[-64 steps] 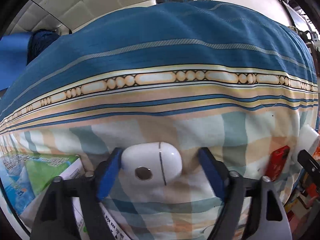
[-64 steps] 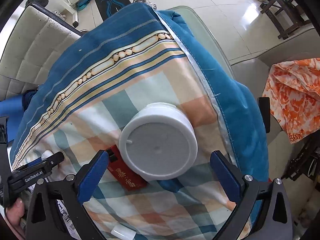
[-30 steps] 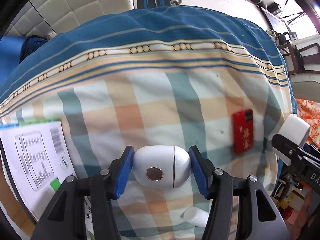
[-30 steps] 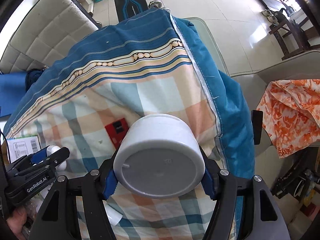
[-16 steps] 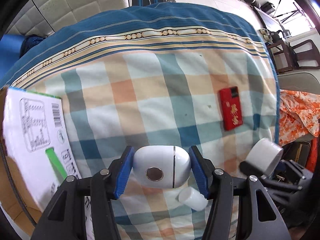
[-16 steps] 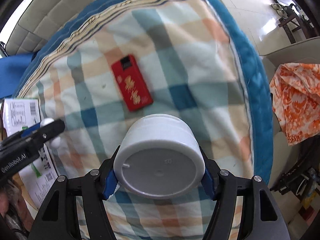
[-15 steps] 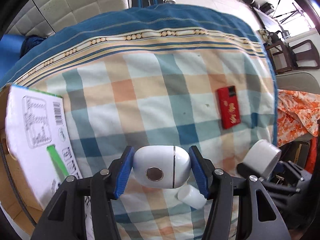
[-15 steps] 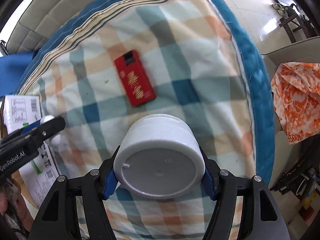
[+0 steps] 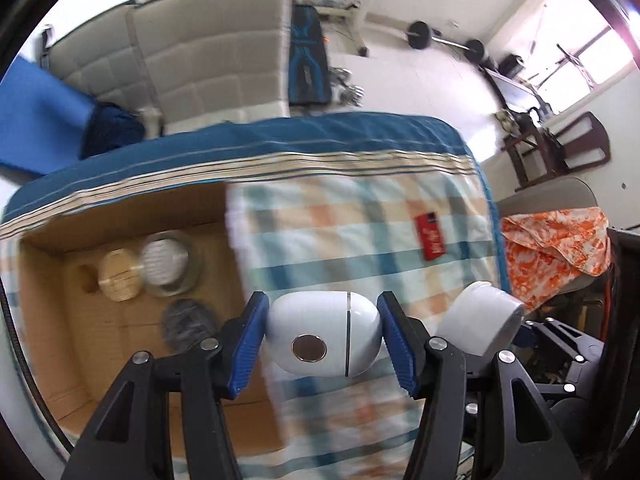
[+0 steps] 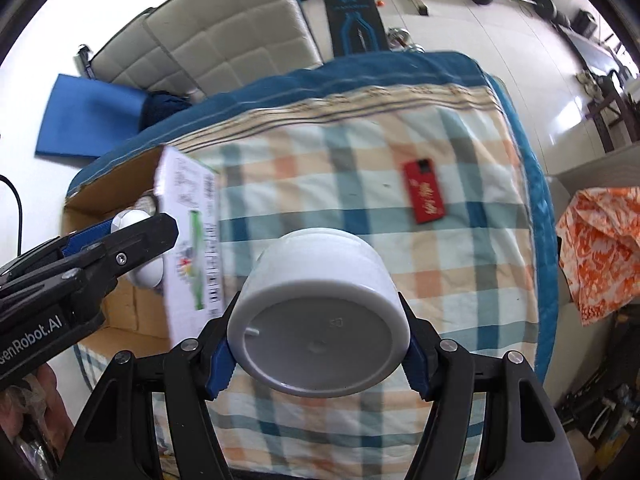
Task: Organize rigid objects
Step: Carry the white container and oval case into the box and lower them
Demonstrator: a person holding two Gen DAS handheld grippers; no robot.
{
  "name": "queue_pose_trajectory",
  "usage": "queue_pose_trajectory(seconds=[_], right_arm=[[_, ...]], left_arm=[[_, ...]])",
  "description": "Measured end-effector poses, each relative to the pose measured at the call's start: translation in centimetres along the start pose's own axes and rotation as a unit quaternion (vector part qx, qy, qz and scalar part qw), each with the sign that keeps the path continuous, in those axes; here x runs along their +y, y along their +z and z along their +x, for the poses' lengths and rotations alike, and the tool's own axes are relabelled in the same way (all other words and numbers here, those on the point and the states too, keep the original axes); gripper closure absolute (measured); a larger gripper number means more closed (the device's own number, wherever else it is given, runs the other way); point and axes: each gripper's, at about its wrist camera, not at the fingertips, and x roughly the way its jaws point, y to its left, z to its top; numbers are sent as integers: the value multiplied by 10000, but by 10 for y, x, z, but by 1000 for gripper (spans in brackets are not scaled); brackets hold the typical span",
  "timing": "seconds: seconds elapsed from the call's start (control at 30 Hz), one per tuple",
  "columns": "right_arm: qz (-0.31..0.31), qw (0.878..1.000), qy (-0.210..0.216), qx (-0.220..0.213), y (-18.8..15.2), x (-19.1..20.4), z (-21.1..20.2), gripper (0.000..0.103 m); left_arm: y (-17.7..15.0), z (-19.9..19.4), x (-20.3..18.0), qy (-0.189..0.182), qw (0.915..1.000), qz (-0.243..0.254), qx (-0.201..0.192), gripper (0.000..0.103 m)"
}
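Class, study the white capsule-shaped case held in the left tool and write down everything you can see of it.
The white capsule-shaped case looks like glossy hard plastic, rounded at both ends, lying sideways. A thin dark seam runs around it nearer its right end, and a round metallic button sits on the face toward the camera. The left tool grips it by its two ends, blue pads pressed against each. It hangs in the air above the edge of the open cardboard box and the checked cloth, touching only the pads.

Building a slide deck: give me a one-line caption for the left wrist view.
Left tool grips a white case beside an open cardboard box; right tool holds a white jar.
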Motion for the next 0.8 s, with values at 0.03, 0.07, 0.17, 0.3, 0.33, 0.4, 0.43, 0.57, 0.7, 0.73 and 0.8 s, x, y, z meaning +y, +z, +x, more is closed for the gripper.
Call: queue_pose_trajectory(seconds=[0.03,0.07,0.17,0.3,0.33,0.4,0.43,0.57,0.7,0.73,0.8], right_arm=[[-68,10000,26,-11,-3,18,0,33],[-118,9999,31,-11,-6,31,-1,33],[-227,9997,59,17,-14,72,7,33],[-333,9994,71,68,-22,121,19,33],[-376,9992,86,90,-24,133,23,33],[-451,9989,69,88,-26,153,27,33],[-505,9987,63,100,-27,163,30,33],[-652,9978,58,133,-27,196,39,33],[-723,9972,75,198,-22,218,53,33],[-742,9969,78,231,-21,224,58,33],[-772,9966,113,269,-20,232,66,33]], left_arm=[[-5,-8,18,64,10000,-54,-36,49],[-11,-16,37,151,9998,-115,-73,49],[-21,-27,68,320,9990,-268,-131,49],[-43,-40,115,467,9973,-536,-202,49],[-47,-44,125,485,9969,-578,-215,49],[-53,-50,141,526,9963,-638,-234,49],[-55,-52,149,537,9960,-673,-249,49],[-63,-57,175,554,9949,-798,-282,49],[-67,-56,200,532,9941,-908,-251,49],[-67,-54,205,523,9940,-933,-236,49],[-67,-48,217,501,9937,-983,-185,49]])
